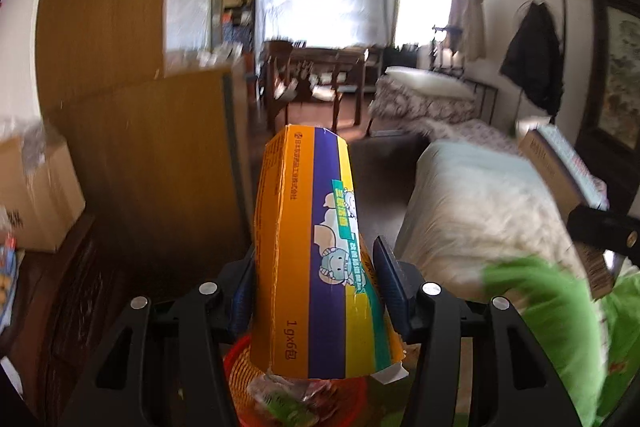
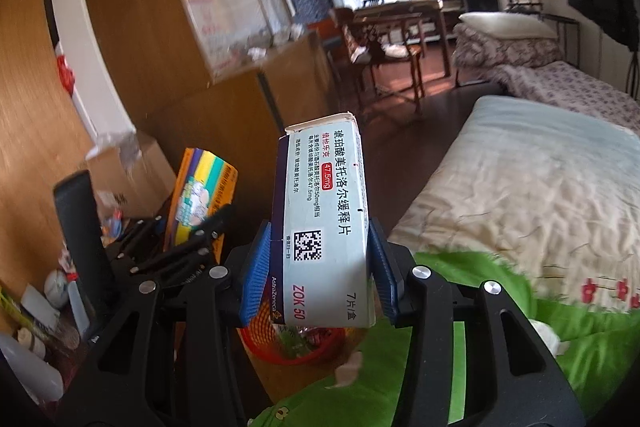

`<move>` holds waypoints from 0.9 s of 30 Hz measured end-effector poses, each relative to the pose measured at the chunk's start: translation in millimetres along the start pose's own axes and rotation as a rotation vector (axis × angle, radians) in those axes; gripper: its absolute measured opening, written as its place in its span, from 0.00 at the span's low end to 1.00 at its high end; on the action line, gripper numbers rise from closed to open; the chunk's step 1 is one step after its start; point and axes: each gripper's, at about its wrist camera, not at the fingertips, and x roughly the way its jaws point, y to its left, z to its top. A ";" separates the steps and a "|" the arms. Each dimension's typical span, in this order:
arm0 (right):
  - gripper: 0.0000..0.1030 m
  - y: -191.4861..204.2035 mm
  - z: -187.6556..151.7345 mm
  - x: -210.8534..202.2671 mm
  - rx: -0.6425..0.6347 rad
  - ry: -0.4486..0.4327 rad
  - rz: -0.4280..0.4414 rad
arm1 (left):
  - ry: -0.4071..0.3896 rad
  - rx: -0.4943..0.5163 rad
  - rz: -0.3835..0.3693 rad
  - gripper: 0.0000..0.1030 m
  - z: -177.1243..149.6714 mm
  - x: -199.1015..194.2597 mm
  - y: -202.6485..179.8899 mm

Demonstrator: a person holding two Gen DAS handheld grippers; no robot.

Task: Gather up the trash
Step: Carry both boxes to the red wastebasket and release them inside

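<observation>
Orange carton [image 1: 316, 247] clamped upright in left claw [image 1: 316, 291]; white medicine box [image 2: 324, 227] gripped in right claw [image 2: 320, 275]. Red basket [image 2: 292, 347] just beneath; bed [image 2: 520, 195] right.

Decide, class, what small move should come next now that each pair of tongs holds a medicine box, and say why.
Probably lower the left tongs a little and release the orange-and-purple box: the red mesh basket, with wrappers already in it, shows just beneath it. The right tongs hold the white tablet box and could follow.
</observation>
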 end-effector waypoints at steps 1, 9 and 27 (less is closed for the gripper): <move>0.45 2.5 -1.4 7.3 -0.003 0.014 0.003 | 0.017 -0.007 0.003 0.52 -7.6 4.0 7.2; 0.45 8.8 -17.2 64.4 -0.015 0.120 0.008 | 0.188 -0.045 0.025 0.52 -60.6 55.1 35.2; 0.45 2.2 -34.3 99.7 -0.047 0.176 0.014 | 0.329 -0.046 0.108 0.84 -111.2 78.5 58.3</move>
